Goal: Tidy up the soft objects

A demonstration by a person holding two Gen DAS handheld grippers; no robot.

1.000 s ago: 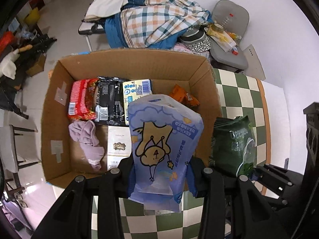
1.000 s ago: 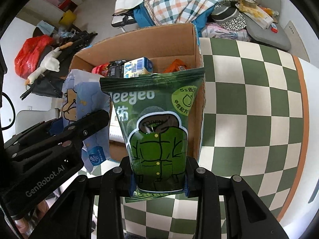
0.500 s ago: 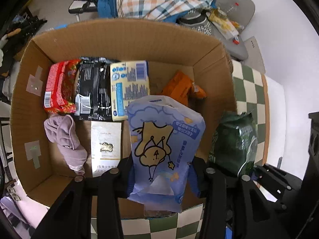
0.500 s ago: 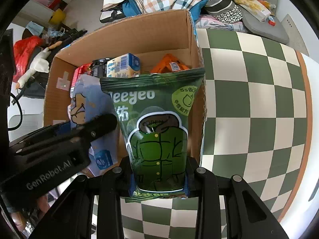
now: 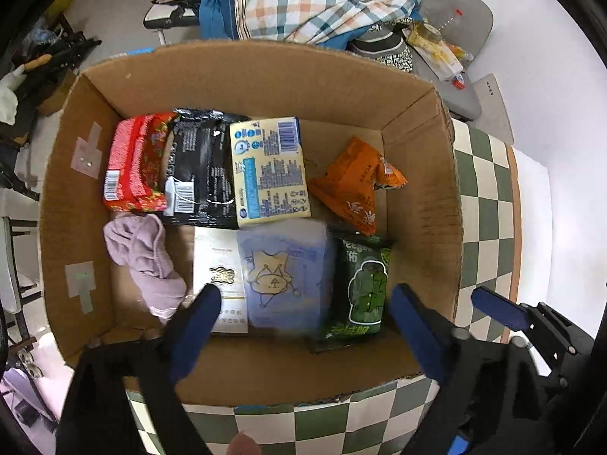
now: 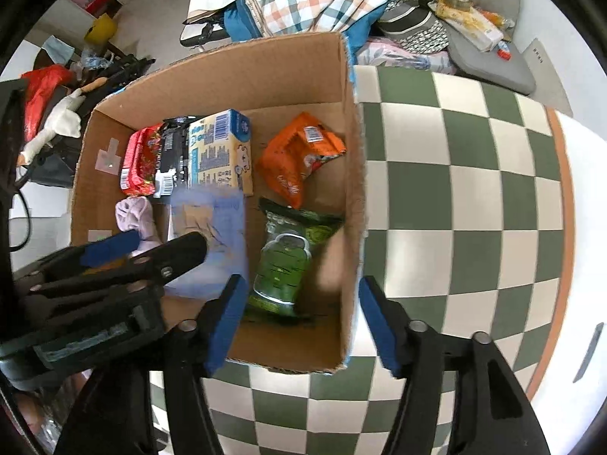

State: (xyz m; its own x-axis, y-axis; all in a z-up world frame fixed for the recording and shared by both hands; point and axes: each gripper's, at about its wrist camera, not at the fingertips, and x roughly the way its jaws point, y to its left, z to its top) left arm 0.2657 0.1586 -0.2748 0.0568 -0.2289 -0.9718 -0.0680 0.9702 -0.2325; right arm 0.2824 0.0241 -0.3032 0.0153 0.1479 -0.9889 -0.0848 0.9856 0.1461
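I've just opened both grippers, left (image 5: 303,326) and right (image 6: 299,314): the blue pack (image 5: 284,276) and green pack (image 6: 288,261), released, lie in the box (image 5: 265,76); 2 more stowed.

Each handheld gripper is built of matte black plastic, with two angular, tapering finger arms that end in long flat pads of bright blue. On the left gripper (image 5: 305,305) the blue pads (image 5: 197,326) run along the inner faces of the arms, and small round silver pivot pins sit near the arm joints. The right gripper (image 6: 299,295) has the same black frame, with grey round-headed screws (image 6: 416,326) on top of each arm link and blue pads (image 6: 227,318) with squared edges. A bare fingertip (image 5: 242,445) shows at the lower edge of the left view.
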